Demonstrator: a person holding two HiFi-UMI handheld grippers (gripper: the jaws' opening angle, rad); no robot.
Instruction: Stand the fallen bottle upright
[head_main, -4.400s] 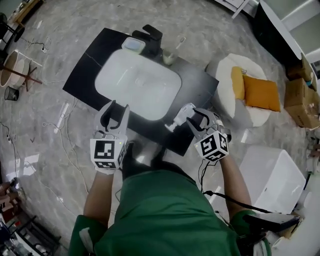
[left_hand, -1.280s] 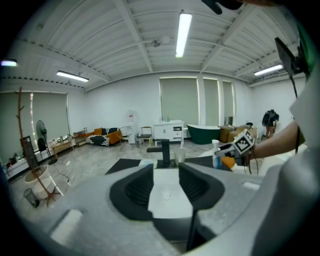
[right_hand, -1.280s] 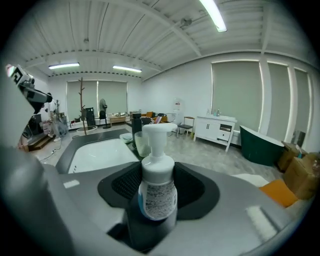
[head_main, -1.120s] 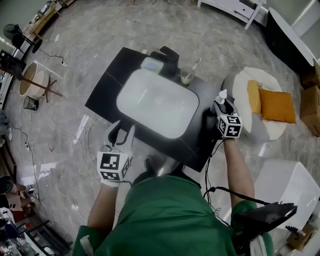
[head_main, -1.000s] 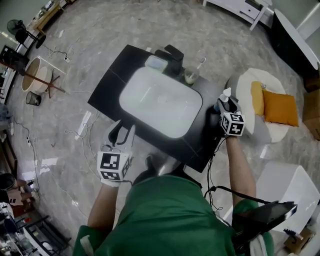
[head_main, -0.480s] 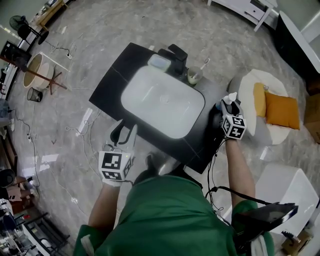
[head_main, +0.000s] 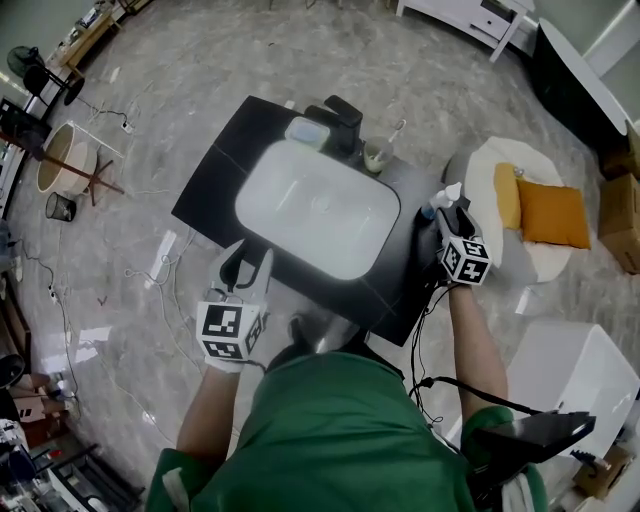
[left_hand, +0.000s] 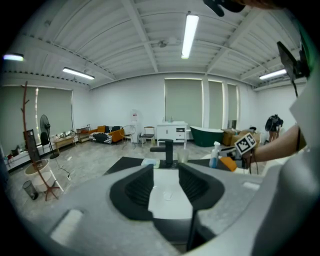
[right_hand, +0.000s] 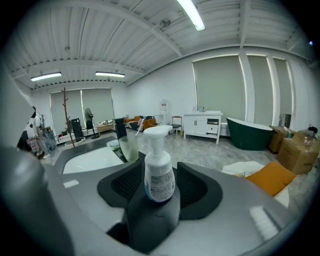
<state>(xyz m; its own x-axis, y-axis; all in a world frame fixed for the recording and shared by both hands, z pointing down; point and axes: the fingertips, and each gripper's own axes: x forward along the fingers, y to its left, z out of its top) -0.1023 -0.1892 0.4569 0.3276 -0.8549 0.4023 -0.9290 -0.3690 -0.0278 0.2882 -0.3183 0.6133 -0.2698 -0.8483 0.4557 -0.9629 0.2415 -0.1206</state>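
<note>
A white pump bottle (right_hand: 159, 175) with a printed label stands upright between the jaws of my right gripper (right_hand: 160, 189), whose pads close on its sides. In the head view the bottle (head_main: 449, 197) is at the right end of the black counter (head_main: 215, 185), with the right gripper (head_main: 446, 217) just behind it. My left gripper (head_main: 247, 262) hovers open and empty off the counter's near edge, pointing across the white basin (head_main: 262, 165). The left gripper view shows the bottle (left_hand: 214, 156) far off to the right.
A black faucet (head_main: 340, 112), a soap dish (head_main: 304, 132) and a cup holding a toothbrush (head_main: 377, 155) line the back of the basin. A white seat with an orange cushion (head_main: 545, 215) stands right of the counter. Cables trail across the marble floor at the left.
Several seconds ago the bottle lay in my right gripper at the counter's near edge; it now stands upright at the right end. Over the last second the right hand shifted slightly; the left stayed put.
</note>
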